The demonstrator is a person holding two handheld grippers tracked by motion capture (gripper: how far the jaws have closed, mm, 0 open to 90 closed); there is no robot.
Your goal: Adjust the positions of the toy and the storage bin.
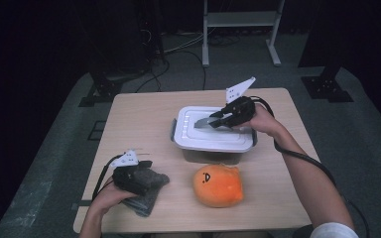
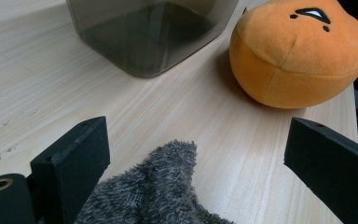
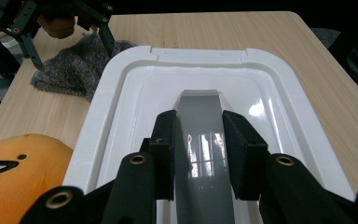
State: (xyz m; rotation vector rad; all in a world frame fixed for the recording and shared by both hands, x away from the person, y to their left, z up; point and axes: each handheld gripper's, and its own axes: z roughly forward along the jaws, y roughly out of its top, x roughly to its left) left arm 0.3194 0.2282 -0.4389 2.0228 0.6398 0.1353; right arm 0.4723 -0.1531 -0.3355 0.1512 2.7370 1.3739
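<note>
Your right hand-held gripper clamped the lid's grey handle along its long axis, near the bench's far edge, while your left hand-held gripper gaped wide over the grey cloth.

Pale wood-grain table looked matt and smooth, box lid was glossy white plastic, its grey handle shiny, box walls smoky translucent plastic, grey cloth fuzzy, orange plush toy soft velvety fabric, gripper pads matt black.
</note>
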